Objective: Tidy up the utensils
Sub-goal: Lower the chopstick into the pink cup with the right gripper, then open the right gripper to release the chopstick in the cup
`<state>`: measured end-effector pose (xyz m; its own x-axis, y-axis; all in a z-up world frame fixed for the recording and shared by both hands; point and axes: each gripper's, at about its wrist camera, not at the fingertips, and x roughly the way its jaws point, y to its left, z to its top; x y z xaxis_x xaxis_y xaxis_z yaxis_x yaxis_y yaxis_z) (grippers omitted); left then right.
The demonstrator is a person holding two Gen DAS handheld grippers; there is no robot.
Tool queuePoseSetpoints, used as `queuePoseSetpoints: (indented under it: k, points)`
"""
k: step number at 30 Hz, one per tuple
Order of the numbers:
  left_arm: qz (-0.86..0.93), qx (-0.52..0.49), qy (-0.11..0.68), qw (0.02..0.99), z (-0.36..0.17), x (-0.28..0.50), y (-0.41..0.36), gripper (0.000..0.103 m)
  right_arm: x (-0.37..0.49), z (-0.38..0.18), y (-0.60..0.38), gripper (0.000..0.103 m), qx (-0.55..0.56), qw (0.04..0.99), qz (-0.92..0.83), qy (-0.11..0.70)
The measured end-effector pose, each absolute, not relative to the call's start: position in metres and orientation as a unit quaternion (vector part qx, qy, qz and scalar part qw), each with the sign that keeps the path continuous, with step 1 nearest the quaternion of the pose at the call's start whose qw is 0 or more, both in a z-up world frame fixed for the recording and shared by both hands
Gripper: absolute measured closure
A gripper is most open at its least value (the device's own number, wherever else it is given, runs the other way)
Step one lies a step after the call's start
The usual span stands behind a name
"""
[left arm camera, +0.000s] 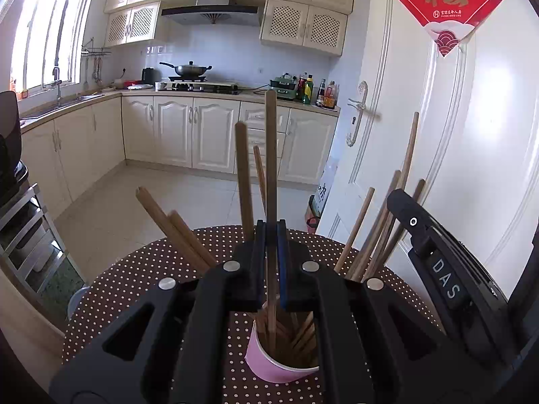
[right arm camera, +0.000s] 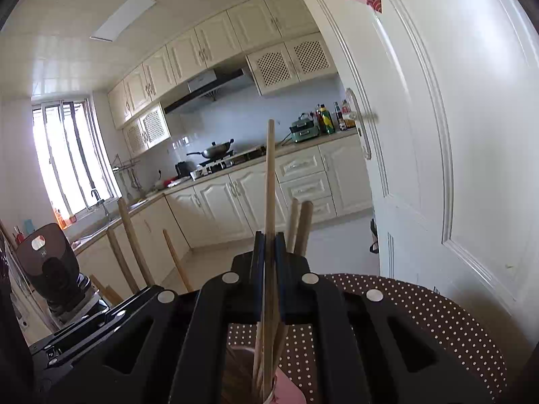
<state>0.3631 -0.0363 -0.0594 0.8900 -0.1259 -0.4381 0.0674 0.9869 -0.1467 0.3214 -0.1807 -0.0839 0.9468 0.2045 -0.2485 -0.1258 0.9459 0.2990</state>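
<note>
Left claw (left arm camera: 271, 235): clamped on one chopstick (left arm camera: 270, 168) above pink cup (left arm camera: 269, 367)
Right claw (right arm camera: 268, 245): pinching another chopstick (right arm camera: 269, 181)
Handling: light, stiff, slippery; grip mid-shaft

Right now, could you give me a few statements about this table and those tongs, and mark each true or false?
1. The left tongs are shut on a chopstick. True.
2. The cup is blue. False: it is pink.
3. The right tongs are wide open. False: they are shut on a chopstick.
4. The tablecloth is brown with white dots. True.
5. The cup lies on its side. False: it stands upright, holding chopsticks.
</note>
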Motion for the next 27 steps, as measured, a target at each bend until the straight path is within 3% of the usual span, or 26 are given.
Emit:
queuePoseSetpoints:
  k: [20,23,27]
  points:
    - [-0.06,-0.03,0.208,0.976,-0.069,0.342,-0.051,0.096,0.305,-0.094,-0.189,0.094,0.138,0.967,0.112,0.181]
    - [-0.062,-0.03,0.205,0.976,-0.07,0.337,-0.049,0.096,0.302,-0.091,-0.19,0.09,0.138,0.966,0.119,0.181]
    - [-0.062,-0.03,0.202,0.977,-0.07,0.333,-0.048,0.095,0.297,-0.091,-0.192,0.071,0.137,0.968,0.115,0.177]
